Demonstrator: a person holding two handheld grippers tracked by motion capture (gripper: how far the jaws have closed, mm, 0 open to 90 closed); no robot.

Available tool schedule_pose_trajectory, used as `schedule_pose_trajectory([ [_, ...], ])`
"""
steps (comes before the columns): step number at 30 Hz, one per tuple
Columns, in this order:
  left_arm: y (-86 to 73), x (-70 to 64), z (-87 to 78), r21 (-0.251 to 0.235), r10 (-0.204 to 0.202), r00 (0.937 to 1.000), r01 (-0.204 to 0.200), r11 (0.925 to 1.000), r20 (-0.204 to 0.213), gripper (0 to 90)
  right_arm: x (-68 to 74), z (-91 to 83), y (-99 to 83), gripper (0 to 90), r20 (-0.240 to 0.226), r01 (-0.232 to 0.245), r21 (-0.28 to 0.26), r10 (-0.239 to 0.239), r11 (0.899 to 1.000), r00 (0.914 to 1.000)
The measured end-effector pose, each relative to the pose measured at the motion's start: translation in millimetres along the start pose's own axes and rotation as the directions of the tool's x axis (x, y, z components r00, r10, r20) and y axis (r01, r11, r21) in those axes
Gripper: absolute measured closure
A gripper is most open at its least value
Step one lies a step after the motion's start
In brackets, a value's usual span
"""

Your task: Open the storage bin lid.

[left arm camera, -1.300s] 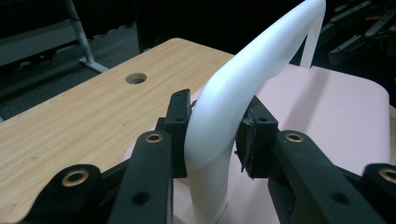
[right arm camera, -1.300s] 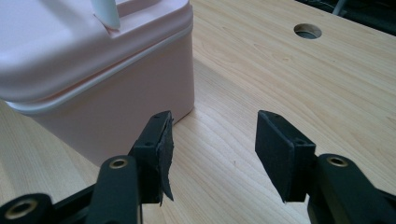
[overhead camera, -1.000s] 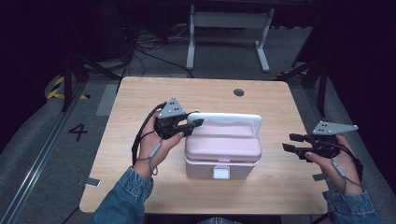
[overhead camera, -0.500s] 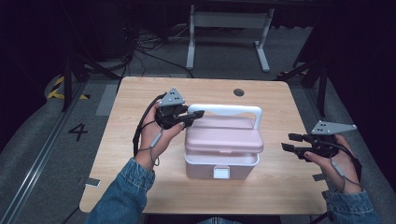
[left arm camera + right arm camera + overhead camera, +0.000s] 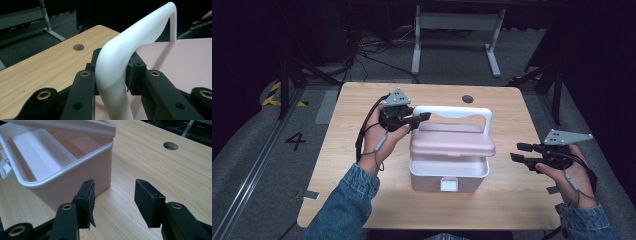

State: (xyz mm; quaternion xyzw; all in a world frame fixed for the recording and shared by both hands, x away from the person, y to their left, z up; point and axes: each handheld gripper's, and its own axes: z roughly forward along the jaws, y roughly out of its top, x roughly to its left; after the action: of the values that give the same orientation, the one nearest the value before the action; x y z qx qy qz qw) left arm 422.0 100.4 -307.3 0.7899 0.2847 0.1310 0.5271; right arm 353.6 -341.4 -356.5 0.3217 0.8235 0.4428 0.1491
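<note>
A pink plastic box (image 5: 449, 175) with a white front latch (image 5: 449, 185) stands mid-table. Its pink lid (image 5: 452, 141) is lifted off the rim at the front, tilted up. My left gripper (image 5: 424, 118) is shut on the left corner of the lid's white handle (image 5: 455, 112); in the left gripper view the handle (image 5: 117, 65) is pinched between both pads. My right gripper (image 5: 518, 152) hovers open to the right of the box, apart from it. In the right gripper view its pads (image 5: 90, 200) frame bare wood beside the box (image 5: 75, 172), whose inside shows a pink tray.
The wooden table (image 5: 362, 190) has a round cable hole (image 5: 468, 99) at the back, behind the box. A white desk frame (image 5: 452, 30) and cables lie on the dark floor beyond. A floor marking "4" (image 5: 295, 141) sits left of the table.
My left gripper has moved up and back with the white handle, and the pink lid has lifted open at the front. The right gripper has stayed put.
</note>
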Motion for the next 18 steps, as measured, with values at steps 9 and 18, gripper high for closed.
schedule_pose_trajectory([
  [9,4.1,6.4,4.6,-0.010,-0.023,0.9997,0.023,0.9997,-0.004,72.5,11.6,-0.3,9.6,74.3,-0.056,-0.002,-0.069,-0.002,0.998,0.9984],
  [18,8.0,10.8,7.5,-0.002,-0.031,0.9995,0.031,0.9995,-0.008,72.6,27.3,11.5,22.5,88.8,-0.120,0.030,-0.147,-0.048,0.989,0.9916],
])
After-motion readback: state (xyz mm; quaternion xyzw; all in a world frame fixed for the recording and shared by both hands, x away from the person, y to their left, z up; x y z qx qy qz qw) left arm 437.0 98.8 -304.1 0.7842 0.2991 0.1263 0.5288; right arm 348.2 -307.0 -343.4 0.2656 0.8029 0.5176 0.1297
